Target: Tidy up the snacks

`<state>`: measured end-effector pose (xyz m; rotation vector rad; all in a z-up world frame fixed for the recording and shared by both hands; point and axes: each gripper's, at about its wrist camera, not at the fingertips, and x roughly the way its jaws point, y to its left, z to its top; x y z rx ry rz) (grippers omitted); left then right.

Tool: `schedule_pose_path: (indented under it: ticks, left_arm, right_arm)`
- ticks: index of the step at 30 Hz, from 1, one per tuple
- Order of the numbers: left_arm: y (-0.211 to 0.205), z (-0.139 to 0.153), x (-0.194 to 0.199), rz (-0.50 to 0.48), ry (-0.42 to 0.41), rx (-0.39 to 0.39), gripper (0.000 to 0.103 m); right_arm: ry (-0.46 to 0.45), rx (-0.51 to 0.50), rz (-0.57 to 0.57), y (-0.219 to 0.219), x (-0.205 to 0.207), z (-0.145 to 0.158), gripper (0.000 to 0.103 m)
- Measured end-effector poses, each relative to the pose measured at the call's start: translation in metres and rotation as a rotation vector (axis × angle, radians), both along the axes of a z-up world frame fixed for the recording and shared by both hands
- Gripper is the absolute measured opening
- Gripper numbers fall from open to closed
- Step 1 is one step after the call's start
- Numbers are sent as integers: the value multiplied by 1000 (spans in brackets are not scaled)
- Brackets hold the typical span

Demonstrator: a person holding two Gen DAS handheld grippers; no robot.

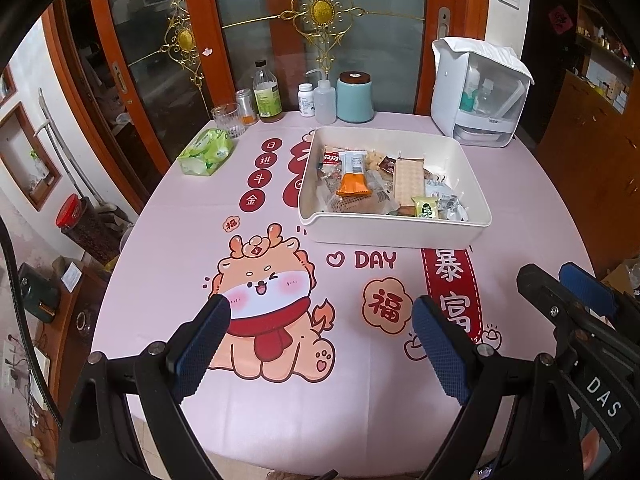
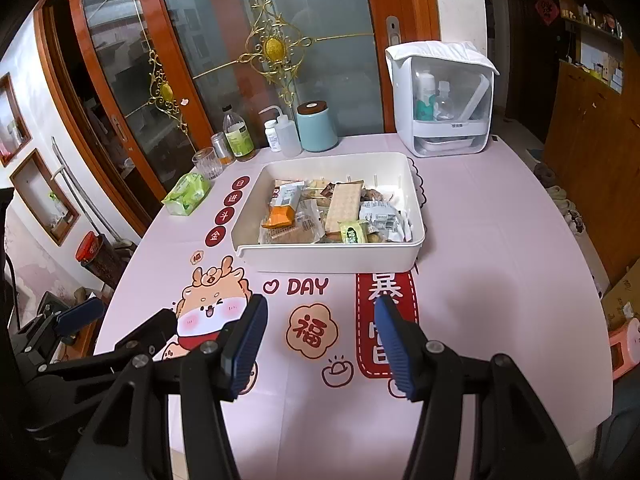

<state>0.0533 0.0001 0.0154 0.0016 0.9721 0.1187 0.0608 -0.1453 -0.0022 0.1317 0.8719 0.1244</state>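
One pink cartoon tablecloth (image 1: 168,264) fronts orange-framed glass doors (image 1: 248,40)

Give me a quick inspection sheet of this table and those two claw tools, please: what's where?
Surface: round table under a pink cartoon cloth, bare near the grippers.
Job's things: white tray holding mixed wrapped snacks, among them an orange packet and a long cracker pack.
Clutter: green tissue pack, glass, bottles, teal canister, white storage box along the far edge.
Grippers: left gripper and right gripper both open, empty, short of the tray.
Cables: nothing seen on the table.
Surroundings: wood-framed glass doors behind, shelves to the right.
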Motion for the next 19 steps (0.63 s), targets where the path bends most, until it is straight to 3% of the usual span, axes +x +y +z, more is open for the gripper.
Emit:
schedule_pose_path:
  ticks: [19]
  left_arm:
    - [-12,1,12,3,-9,5,91]
  right_arm:
    - [9,21,-15,-10,11,-7,56]
